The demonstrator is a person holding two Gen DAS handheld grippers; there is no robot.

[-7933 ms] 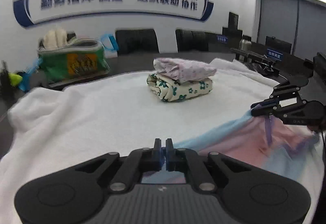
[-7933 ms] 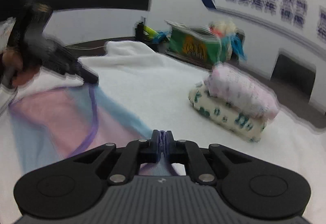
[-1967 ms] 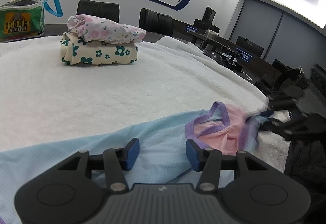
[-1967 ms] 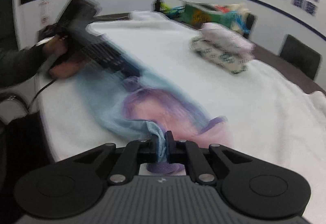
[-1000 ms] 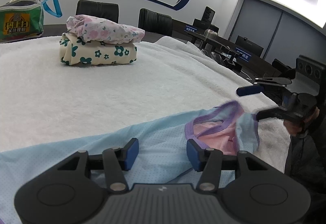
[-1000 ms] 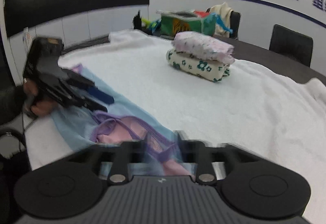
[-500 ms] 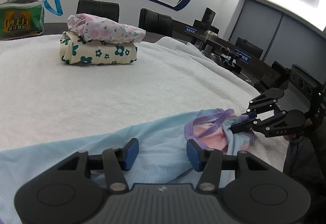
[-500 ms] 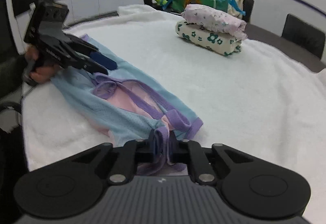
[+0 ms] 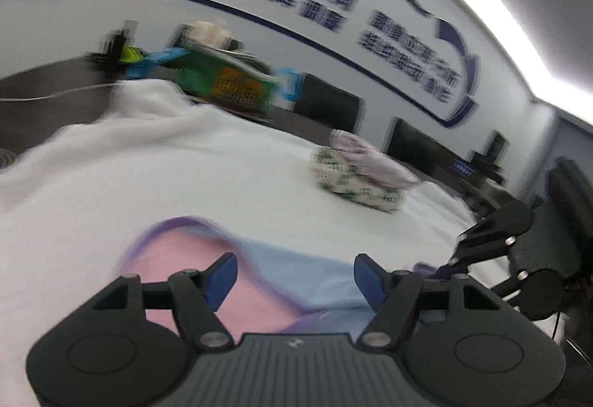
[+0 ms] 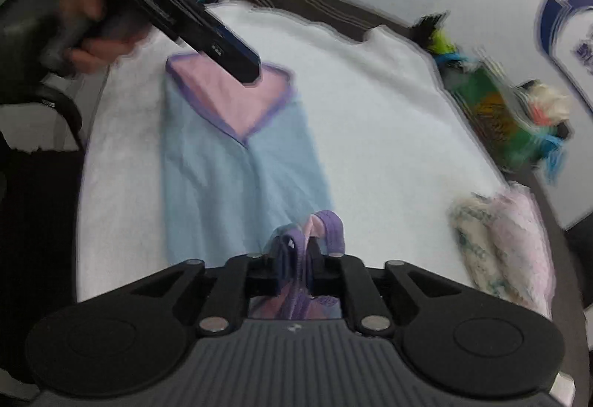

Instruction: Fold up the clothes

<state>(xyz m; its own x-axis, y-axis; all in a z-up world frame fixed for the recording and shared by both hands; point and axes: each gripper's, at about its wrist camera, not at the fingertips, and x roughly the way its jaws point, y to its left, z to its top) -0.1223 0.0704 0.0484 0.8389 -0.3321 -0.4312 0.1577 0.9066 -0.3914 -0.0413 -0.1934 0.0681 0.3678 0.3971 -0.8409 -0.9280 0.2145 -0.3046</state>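
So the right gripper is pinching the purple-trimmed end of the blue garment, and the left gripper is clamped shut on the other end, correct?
Not quite. The right gripper is shut on the blue garment, but the left gripper is open: the left wrist view shows its blue fingertips spread wide above the cloth, holding nothing.

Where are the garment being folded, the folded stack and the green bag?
blue garment (image 10: 237,184), right wrist view, flat middle panel
folded stack (image 9: 361,177), left wrist view, floral side
green bag (image 9: 233,84), left wrist view, front
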